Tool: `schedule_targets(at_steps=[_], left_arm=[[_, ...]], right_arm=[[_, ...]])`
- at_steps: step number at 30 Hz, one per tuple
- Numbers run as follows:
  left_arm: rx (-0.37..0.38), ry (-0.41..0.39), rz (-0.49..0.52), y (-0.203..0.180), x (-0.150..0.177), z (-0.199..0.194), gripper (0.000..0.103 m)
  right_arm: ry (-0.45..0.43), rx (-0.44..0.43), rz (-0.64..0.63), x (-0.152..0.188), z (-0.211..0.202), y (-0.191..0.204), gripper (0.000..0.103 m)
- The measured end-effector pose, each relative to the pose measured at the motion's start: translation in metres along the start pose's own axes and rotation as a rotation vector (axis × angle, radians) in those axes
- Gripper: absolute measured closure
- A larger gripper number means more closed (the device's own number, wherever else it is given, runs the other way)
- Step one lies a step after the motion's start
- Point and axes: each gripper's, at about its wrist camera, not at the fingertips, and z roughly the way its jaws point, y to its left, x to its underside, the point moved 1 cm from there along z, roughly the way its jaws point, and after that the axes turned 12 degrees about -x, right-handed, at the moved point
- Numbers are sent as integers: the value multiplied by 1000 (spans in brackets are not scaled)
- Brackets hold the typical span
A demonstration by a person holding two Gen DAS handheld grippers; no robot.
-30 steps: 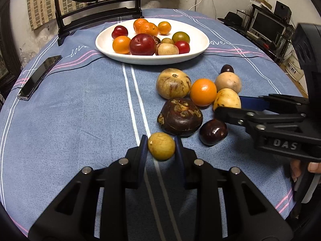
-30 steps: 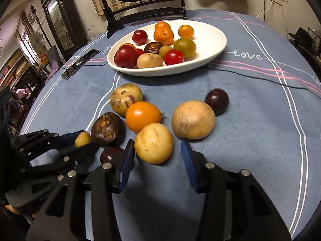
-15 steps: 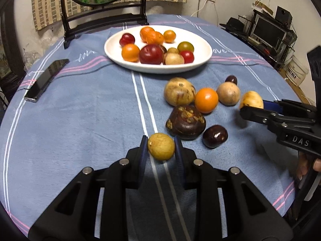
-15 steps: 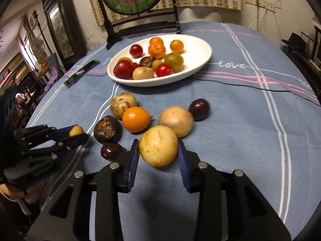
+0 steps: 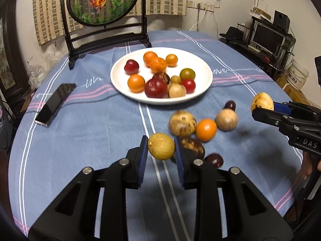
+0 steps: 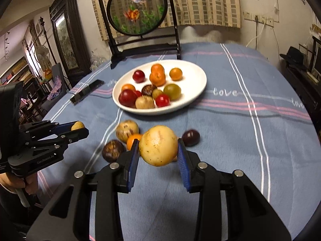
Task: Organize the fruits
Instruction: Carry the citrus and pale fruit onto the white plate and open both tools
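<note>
My left gripper (image 5: 160, 139) is shut on a small yellow-green fruit (image 5: 161, 148) and holds it above the blue cloth. My right gripper (image 6: 158, 141) is shut on a larger pale yellow fruit (image 6: 158, 149), also off the table. Each gripper shows in the other's view: the right one (image 5: 264, 108) at the right edge, the left one (image 6: 79, 128) at the left. A white plate (image 5: 202, 74) with several red, orange and green fruits stands beyond. Between plate and grippers lie a speckled tan fruit (image 5: 182, 123), an orange (image 5: 206, 130), a tan ball (image 5: 226, 119) and dark fruits (image 5: 214, 160).
A black phone (image 5: 55, 104) lies on the cloth at the left. A round fish picture in a black stand (image 5: 104, 2) rises at the table's far edge. Shelves with a monitor (image 5: 266, 38) stand off to the right. A hand (image 6: 30, 184) grips the left tool.
My right gripper shut on the pale yellow fruit and lifted it off the cloth. My left gripper rose with its small fruit. The plate and loose fruits lie lower in both views.
</note>
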Motion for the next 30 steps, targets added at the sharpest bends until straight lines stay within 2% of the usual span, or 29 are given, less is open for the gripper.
schedule_targets(at_steps=[7,12,16,22,27,30], left_arm=[[-14,-41,16,2,-39,8,77],[-11,-60,-38,14,-73,22,77],[-37,-32,-69,17,-96,52,77],[-68,32,-124,22,-106,101,76],[-56,61,-148,22,-110,121,76],[-51,64,-152,20,-115,129,76]], right_arm=[[-39,29,-45,-40,10,2,65],[-39,57,-61,-66,35,-1,65],[-24,88,-51,-83,62,-13,66],[2,127,-5,-96,103,-38,66],[21,148,36,-97,120,-57,66],[21,132,60,-98,125,-65,65]])
